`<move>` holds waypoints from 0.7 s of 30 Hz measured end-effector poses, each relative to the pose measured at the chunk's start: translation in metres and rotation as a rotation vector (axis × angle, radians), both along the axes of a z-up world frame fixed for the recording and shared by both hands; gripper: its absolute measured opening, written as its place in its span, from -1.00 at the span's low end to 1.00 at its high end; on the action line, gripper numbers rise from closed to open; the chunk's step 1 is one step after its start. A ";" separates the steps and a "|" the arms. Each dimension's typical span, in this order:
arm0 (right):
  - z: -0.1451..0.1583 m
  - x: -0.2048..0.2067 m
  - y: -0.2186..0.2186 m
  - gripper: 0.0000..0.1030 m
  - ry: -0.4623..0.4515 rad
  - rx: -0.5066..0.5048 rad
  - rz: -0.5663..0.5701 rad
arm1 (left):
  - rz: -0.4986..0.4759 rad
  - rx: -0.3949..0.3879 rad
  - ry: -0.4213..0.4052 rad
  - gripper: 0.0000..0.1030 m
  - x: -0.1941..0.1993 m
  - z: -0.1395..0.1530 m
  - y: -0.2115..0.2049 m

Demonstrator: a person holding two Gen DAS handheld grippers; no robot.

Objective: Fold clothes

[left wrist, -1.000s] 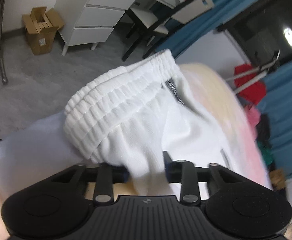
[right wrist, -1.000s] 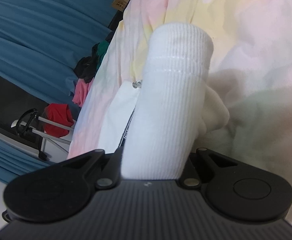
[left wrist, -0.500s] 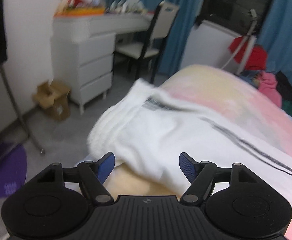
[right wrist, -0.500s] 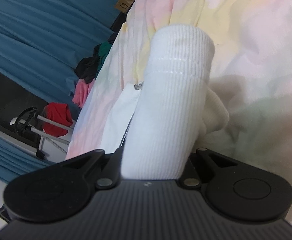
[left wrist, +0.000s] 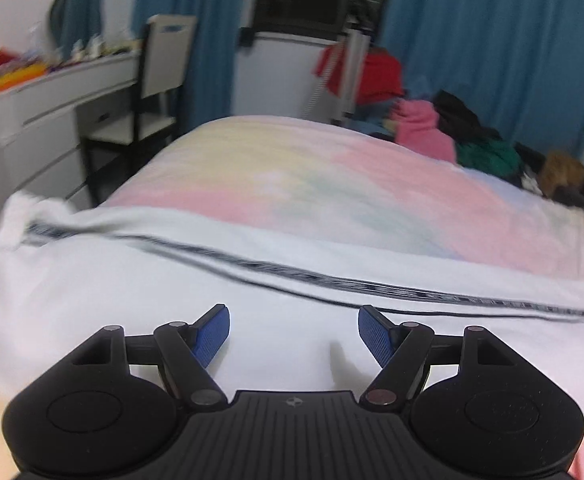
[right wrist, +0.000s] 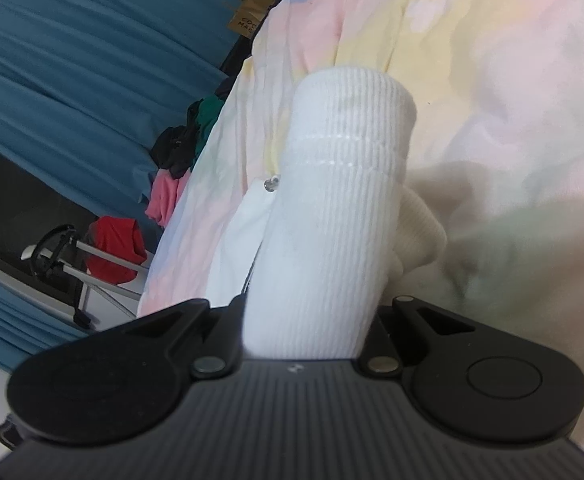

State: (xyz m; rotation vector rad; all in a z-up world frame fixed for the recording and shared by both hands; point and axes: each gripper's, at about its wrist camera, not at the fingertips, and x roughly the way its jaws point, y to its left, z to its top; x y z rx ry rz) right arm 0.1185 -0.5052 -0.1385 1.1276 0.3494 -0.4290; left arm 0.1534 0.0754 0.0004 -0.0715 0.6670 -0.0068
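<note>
White pants (left wrist: 140, 280) with a black side stripe (left wrist: 332, 276) lie stretched across the pastel bedspread (left wrist: 312, 176) in the left wrist view. My left gripper (left wrist: 293, 334) is open and empty, its blue pads just above the white fabric. In the right wrist view my right gripper (right wrist: 312, 320) is shut on the ribbed white cuff (right wrist: 332, 208) of the pants, which sticks up between the hidden fingers. More white fabric (right wrist: 236, 248) trails down to the left of it.
A pile of pink, green, black and red clothes (left wrist: 444, 128) sits at the bed's far right. A white desk with drawers (left wrist: 32, 120) and a chair (left wrist: 148, 100) stand left of the bed. Blue curtains (left wrist: 492, 40) and a clothes rack (right wrist: 76, 256) are behind.
My left gripper let go of the waistband, opened, and swung up and right. The pants now lie spread on the bed. My right gripper stays shut on the cuff, barely moved.
</note>
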 end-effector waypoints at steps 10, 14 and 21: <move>0.008 0.003 0.006 -0.79 0.023 -0.063 0.002 | -0.067 0.142 0.077 0.47 0.026 -0.067 -0.038; 0.013 0.004 0.010 -0.79 0.042 -0.110 0.005 | -0.072 0.150 0.081 0.48 0.026 -0.070 -0.037; 0.033 0.007 0.023 -0.79 0.059 -0.230 0.007 | -0.077 0.158 0.088 0.48 0.026 -0.072 -0.037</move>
